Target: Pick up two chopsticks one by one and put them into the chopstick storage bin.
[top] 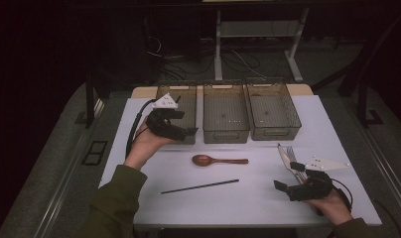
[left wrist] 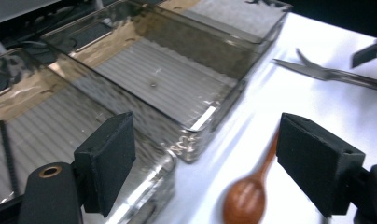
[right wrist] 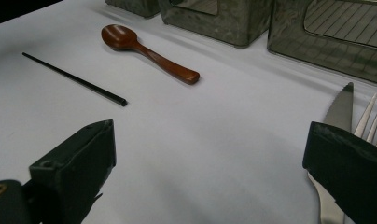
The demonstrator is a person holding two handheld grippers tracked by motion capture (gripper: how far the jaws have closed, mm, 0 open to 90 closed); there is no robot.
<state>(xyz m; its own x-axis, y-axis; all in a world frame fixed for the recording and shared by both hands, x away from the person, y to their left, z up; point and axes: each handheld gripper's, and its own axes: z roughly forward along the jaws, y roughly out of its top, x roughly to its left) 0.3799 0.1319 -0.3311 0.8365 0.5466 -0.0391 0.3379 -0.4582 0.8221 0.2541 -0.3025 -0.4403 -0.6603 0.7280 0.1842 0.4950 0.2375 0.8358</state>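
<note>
A brown wooden spoon (top: 218, 160) lies mid-table, bowl to the left, with a black chopstick (top: 200, 186) nearer the front. A knife (top: 284, 154) and fork (top: 295, 161) lie side by side at the right. My left gripper (top: 185, 123) hovers open at the front of the left bin (top: 176, 94); the spoon (left wrist: 249, 196) shows beyond its jaws and nothing is between them (left wrist: 210, 163). Another black stick (left wrist: 7, 154) lies inside that bin. My right gripper (top: 288, 176) rests open near the front right, jaws (right wrist: 210, 172) empty, the knife (right wrist: 338, 116) and fork (right wrist: 371, 123) by its right jaw.
Three clear plastic bins stand in a row at the back of the white table (top: 248, 203); the middle bin (top: 226, 111) and right bin (top: 273, 109) hold nothing I can make out. Dark floor and desk legs lie beyond the far edge.
</note>
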